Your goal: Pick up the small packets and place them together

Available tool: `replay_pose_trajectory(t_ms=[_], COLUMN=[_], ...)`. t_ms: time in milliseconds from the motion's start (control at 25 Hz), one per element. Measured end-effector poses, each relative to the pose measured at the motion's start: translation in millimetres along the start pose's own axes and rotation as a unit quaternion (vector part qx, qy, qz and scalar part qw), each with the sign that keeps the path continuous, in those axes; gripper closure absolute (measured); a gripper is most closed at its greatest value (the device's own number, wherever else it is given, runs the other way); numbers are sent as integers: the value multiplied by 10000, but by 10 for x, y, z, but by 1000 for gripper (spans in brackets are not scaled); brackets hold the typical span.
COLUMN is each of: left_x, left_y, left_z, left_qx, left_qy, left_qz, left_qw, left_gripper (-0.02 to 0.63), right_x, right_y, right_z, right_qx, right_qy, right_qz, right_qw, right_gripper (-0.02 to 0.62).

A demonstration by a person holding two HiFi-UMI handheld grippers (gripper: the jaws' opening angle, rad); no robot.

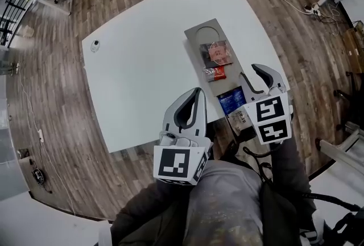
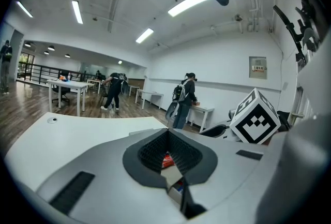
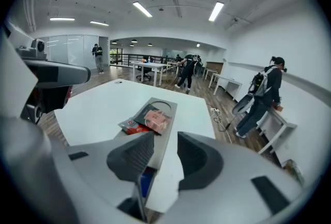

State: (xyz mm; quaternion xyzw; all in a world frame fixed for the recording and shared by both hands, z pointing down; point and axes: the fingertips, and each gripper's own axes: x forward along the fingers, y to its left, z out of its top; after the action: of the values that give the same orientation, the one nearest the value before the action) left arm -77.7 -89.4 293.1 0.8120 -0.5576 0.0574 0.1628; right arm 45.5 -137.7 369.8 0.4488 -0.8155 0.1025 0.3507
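my left gripper [image 1: 197, 93] is closed, tips together and holding nothing, over the table's [image 1: 131, 69] near edge. my right gripper [image 1: 250, 73] hangs with jaws apart and empty above the near right corner. the packets lie on a grey board [image 1: 196, 32] along the right edge: pink packet [image 1: 219, 53], red packet [image 1: 216, 73], then blue packet [image 1: 230, 100] nearest me.
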Motion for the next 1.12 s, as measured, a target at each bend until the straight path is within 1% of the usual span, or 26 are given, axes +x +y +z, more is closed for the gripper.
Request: replay_pose_trajectory(t_ms=[280,400,520,640,800,880,960,1120], left_x=[-266,-361,-404,-415,-393,-375,-352,-282], left_y=[-690,-944,-1105,-1148,-1057,-964,-849,-581], left_z=[-74,-147,-175,-164,-176,-188,-200,-251], left_qx=[149,147,195,220,192,149,88,-48], left_qy=[-143,-129,-144,-169,-156,-117,-65,64], left_qz=[-262,-369,-437,-445,-388,-328,-257,-124], left_qw=[9994,9991,9988,9986,9989,9993,9996,9999], left_gripper=[603,603,603,603,603,603,603,603], right_x=[-666,-886,-991,-982,-796,-669,-544,-292], right_y=[-222,-249,-234,-95,287,502,676,906], right_z=[-511,-720,-841,-894,-949,-1003,-1061,-1198], right_qx=[115,138,90,-54,-392,-608,-834,-1263], right_qy=[-52,-20,6,71,281,488,720,1254], right_qz=[-356,-404,-356,-121,498,867,1146,1476], right_qw=[9993,9991,9993,9999,9976,9932,9873,9729], right_gripper=[453,453,453,453,453,452,432,371])
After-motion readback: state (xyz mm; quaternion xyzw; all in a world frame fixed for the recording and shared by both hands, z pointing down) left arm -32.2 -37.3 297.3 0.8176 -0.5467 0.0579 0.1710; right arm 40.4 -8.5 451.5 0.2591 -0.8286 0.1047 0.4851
